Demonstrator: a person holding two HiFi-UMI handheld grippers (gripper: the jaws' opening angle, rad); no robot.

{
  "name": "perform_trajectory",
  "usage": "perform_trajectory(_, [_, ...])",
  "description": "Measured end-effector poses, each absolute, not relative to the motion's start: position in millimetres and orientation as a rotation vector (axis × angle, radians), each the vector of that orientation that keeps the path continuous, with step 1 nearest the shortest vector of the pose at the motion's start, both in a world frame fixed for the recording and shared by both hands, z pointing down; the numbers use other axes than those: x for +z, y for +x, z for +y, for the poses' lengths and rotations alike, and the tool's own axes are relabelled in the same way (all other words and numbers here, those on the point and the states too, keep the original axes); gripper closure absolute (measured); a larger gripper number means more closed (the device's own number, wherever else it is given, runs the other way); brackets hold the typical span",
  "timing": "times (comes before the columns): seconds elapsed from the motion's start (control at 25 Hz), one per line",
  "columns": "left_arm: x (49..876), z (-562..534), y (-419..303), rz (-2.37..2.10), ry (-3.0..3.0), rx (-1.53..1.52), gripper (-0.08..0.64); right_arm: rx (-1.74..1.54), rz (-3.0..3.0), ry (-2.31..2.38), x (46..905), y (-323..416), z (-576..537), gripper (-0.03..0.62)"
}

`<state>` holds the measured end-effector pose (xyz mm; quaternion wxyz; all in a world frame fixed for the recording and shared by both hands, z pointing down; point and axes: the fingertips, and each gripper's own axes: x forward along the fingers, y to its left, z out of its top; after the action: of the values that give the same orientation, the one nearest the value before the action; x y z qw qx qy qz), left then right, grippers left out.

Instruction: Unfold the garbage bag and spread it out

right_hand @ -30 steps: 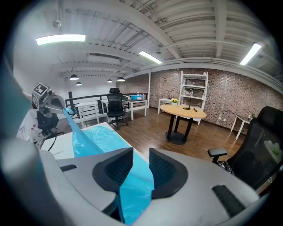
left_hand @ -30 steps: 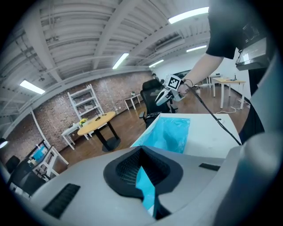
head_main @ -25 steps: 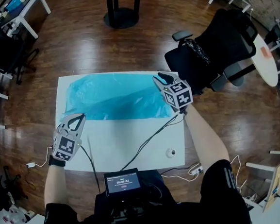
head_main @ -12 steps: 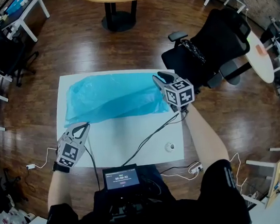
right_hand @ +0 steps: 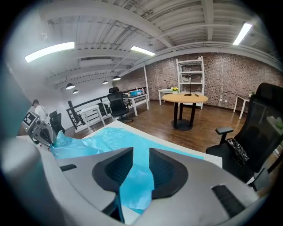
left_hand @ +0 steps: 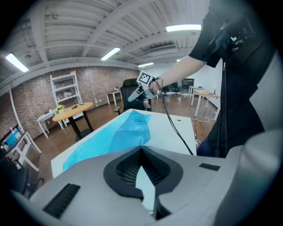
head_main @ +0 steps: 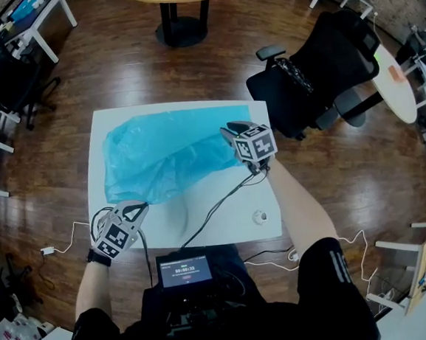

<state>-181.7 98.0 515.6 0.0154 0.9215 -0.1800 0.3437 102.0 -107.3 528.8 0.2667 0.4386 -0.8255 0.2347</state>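
- The white surface (head_main: 236,226) carries everything. Its near half is bare, which leaves me room to draw the bag toward me and flatten it.
- The blue garbage bag (head_main: 163,151) lies across the far and left part of the surface. It is mostly opened out but creased, and its near edge is slung between my two claws rather than lying flat.
- The right claw (head_main: 228,133) sits at the bag's right corner. Its jaws stand partway apart with a fold of blue film running down between them. I think they are pinching that fold, since the bag peaks up toward this claw in the left gripper view, but the pad contact is hard to read.
- The left claw (head_main: 142,206) is near the left front of the surface, jaws pressed together on the bag's near-left corner. The right gripper view shows film bunched at its tip. Holding opposite corners lets me tension the sheet.
- A black cable (head_main: 216,210) trails from the right claw across the bare surface and could snag the film.
- A small round object (head_main: 258,215) sits near the right front corner, apart from the bag.
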Motion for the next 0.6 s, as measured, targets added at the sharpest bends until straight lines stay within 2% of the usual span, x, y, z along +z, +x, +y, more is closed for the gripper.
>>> perform_trajectory(0.28, [574.4, 133.6, -185.4, -0.448, 2.728, 1.136, 0.558, 0.707, -2.137, 1.145, 575.6, 98.4, -107.9, 0.445])
perform_trajectory(0.6, [607.5, 135.0, -184.0, -0.455, 2.662, 1.154, 0.558, 0.887, -1.972, 1.035, 637.9, 105.7, -156.9, 0.445])
